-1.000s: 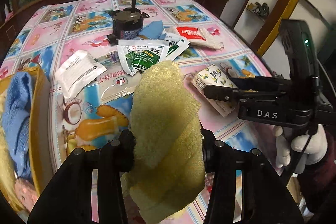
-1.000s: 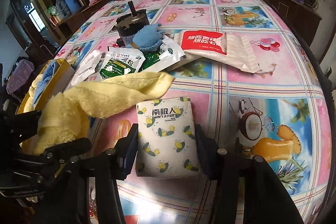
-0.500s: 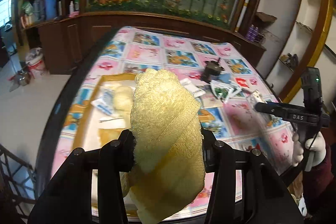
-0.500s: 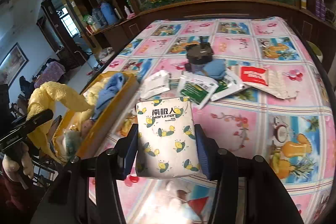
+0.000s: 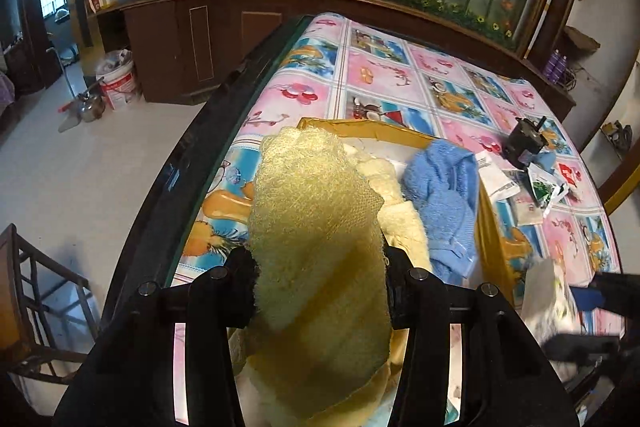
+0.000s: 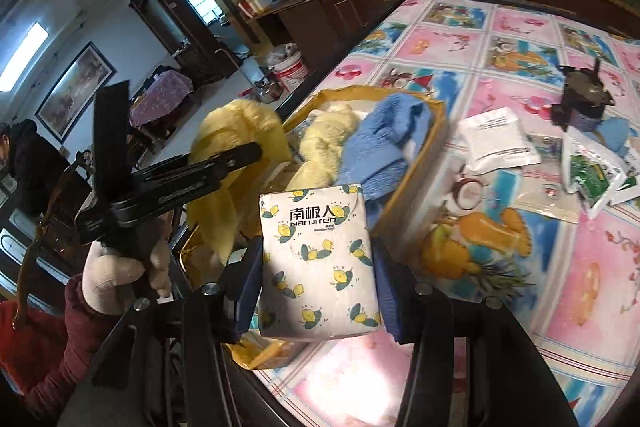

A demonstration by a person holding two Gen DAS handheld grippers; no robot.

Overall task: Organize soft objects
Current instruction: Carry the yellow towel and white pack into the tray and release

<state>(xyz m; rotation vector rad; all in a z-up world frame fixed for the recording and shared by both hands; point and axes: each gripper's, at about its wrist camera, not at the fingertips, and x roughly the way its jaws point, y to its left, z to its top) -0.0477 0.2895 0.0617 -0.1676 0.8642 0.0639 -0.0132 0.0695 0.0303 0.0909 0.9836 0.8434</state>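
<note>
- Left gripper [image 5: 320,291]: clamped on yellow towel [image 5: 316,227], above yellow box [image 5: 490,239].
- Right gripper [image 6: 318,263]: gripping tissue pack [image 6: 318,259].
- Blue towel [image 5: 444,187] lies in box.

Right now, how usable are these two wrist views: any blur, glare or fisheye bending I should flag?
Left wrist view: the yellow towel is sharp, but the tissue pack at the right edge is smeared by motion; the table edge bows strongly. Right wrist view: the tissue pack is crisp, the yellow box rim is streaked, and glare washes out the tablecloth just below it.
</note>
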